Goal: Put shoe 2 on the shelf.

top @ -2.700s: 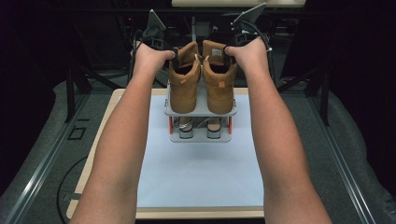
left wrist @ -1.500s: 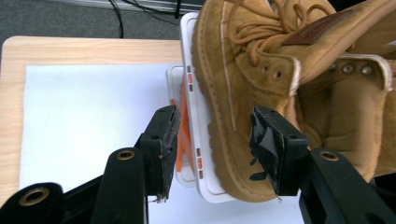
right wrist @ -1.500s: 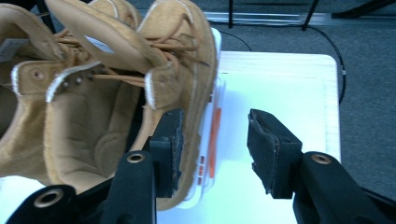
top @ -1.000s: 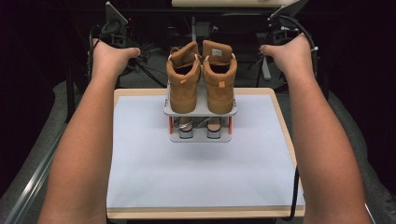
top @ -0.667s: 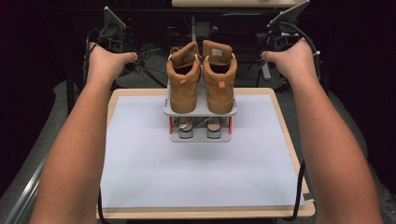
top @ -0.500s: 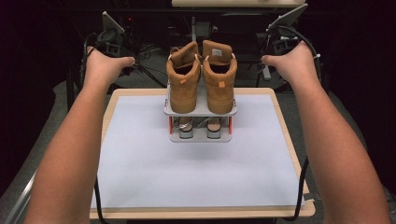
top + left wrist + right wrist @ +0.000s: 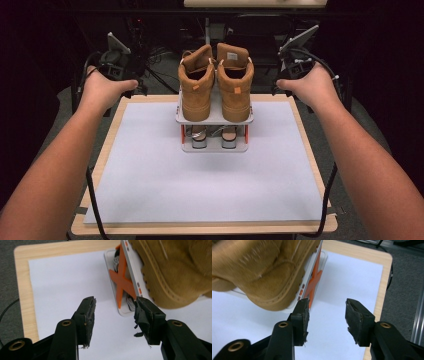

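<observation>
A pair of tan high-top boots (image 7: 215, 82) stands heels toward me on a small white two-tier rack (image 7: 215, 142) with orange cross braces, at the far middle of the table. My left gripper (image 7: 119, 64) is held left of the boots near the table's far left corner. In the left gripper view its jaws (image 7: 115, 308) stand open and empty, with the left boot's sole (image 7: 160, 282) and the rack's orange brace (image 7: 122, 283) just beyond. My right gripper (image 7: 296, 54) is right of the boots. Open and empty (image 7: 327, 307), it faces the right boot (image 7: 262, 270) and the rack (image 7: 314, 280).
A white sheet (image 7: 200, 185) covers the wooden tabletop (image 7: 105, 155). Small round objects sit on the rack's lower tier (image 7: 200, 139). Cables trail from both grippers along the table's sides (image 7: 92, 200). Dark stands and cables lie behind the table.
Both hands have left the boot tops and moved out to either side. Over the last second they drifted slightly lower and toward me. The boots have not moved.
</observation>
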The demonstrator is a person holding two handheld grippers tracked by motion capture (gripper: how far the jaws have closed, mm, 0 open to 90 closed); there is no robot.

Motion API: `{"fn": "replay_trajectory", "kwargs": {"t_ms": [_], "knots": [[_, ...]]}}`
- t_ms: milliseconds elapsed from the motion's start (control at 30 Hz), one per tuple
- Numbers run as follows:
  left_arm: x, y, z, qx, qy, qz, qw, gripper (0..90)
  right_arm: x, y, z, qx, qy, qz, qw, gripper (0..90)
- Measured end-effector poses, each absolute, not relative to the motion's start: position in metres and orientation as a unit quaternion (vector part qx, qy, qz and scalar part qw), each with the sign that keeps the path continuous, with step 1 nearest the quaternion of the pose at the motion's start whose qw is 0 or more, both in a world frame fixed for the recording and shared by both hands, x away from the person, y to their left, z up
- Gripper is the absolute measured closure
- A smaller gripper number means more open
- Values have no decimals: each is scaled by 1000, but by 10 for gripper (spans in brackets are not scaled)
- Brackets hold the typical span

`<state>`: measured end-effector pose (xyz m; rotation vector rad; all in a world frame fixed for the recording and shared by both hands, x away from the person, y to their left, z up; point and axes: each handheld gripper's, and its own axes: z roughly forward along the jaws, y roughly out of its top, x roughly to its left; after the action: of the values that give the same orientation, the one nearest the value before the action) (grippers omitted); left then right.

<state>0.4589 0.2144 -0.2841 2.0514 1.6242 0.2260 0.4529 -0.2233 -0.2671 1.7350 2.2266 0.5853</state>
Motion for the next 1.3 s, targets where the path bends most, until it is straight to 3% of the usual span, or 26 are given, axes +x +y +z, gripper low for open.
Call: {"fn": "replay_trajectory", "kwargs": {"t_ms": [500, 867, 1067, 1300], "knots": [[435, 221, -355, 784, 574, 26, 233, 477, 424, -226, -329, 559, 804, 179, 95, 495], [410, 223, -409, 787, 562, -7, 254, 476, 403, -228, -383, 539, 818, 192, 68, 489], [397, 223, -437, 794, 554, 38, 247, 442, 399, -231, -413, 554, 810, 181, 66, 485], [380, 227, -461, 786, 551, 51, 277, 417, 391, -228, -443, 548, 808, 203, 75, 439]]}}
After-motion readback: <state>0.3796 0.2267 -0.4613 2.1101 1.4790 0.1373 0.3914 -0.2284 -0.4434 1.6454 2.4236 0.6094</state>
